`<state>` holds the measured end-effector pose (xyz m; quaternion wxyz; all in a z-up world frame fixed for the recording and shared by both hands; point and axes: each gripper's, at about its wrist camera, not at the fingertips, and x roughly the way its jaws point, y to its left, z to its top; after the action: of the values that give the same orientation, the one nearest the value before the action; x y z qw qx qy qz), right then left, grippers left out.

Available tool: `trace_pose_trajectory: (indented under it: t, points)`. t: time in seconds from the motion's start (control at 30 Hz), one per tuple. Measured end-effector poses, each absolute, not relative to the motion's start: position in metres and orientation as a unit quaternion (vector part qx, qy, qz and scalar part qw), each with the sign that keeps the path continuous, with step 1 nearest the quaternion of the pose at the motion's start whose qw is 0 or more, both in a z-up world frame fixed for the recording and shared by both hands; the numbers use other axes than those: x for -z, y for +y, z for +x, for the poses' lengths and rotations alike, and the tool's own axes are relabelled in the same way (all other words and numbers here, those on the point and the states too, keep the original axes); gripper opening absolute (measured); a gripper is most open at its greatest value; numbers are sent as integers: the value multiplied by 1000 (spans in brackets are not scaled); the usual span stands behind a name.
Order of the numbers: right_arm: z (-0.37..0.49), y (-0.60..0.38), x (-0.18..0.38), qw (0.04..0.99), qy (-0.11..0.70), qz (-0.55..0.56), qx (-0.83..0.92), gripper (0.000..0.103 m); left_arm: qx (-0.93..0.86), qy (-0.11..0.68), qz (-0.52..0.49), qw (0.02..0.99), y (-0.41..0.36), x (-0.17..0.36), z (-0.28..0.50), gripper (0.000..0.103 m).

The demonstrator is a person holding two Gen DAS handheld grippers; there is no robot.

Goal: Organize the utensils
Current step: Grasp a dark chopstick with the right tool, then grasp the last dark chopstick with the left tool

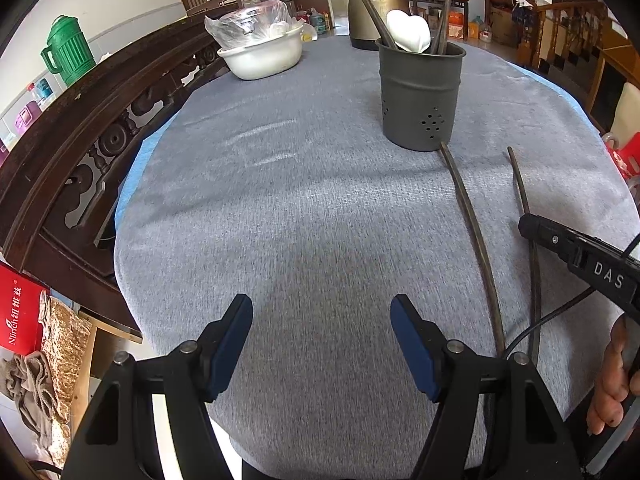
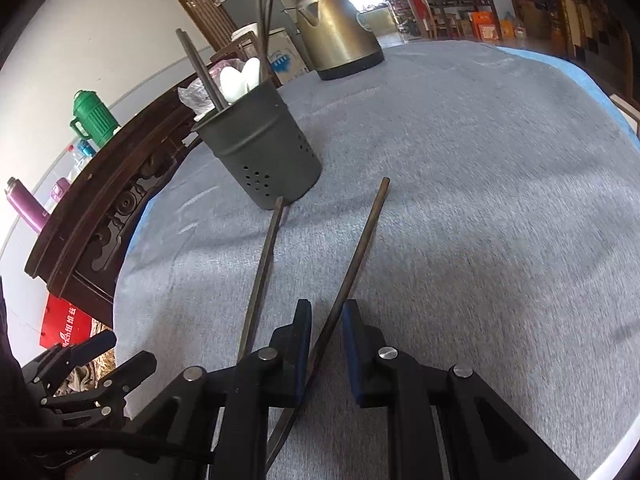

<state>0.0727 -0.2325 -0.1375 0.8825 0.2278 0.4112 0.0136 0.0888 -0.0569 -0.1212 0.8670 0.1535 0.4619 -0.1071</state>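
A dark grey utensil holder (image 1: pixel 420 92) (image 2: pixel 260 148) stands on the grey tablecloth with white spoons (image 1: pixel 410 32) and several dark chopsticks in it. Two more dark chopsticks lie in front of it. My right gripper (image 2: pixel 326 312) (image 1: pixel 528 226) is shut on the right chopstick (image 2: pixel 360 256) (image 1: pixel 518 184), which crosses slantwise between the pads. The left chopstick (image 2: pixel 262 276) (image 1: pixel 472 224) is free, its far tip at the holder's foot. To the left of both chopsticks, my left gripper (image 1: pixel 322 320) (image 2: pixel 120 348) hangs open over bare cloth, holding nothing.
A metal kettle (image 1: pixel 372 4) (image 2: pixel 336 36) stands behind the holder, and a white basin (image 1: pixel 260 56) with a plastic bag sits at the back left. Carved dark wooden furniture (image 1: pixel 80 152) lines the table's left edge. A person's hand (image 1: pixel 612 380) holds the right gripper.
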Motion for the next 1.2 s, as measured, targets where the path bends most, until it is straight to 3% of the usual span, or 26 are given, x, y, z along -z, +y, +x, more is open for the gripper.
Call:
trace_pose_trajectory:
  t: [0.6, 0.77, 1.2]
  points:
    - [75, -287, 140, 880, 339, 328, -57, 22, 111, 453, 169, 868, -89, 114, 126, 72]
    - [79, -303, 148, 867, 332, 368, -56, 27, 122, 458, 149, 868, -102, 111, 146, 72]
    - [74, -327, 163, 844, 314, 431, -58, 28, 162, 499, 106, 845, -148, 119, 191, 72]
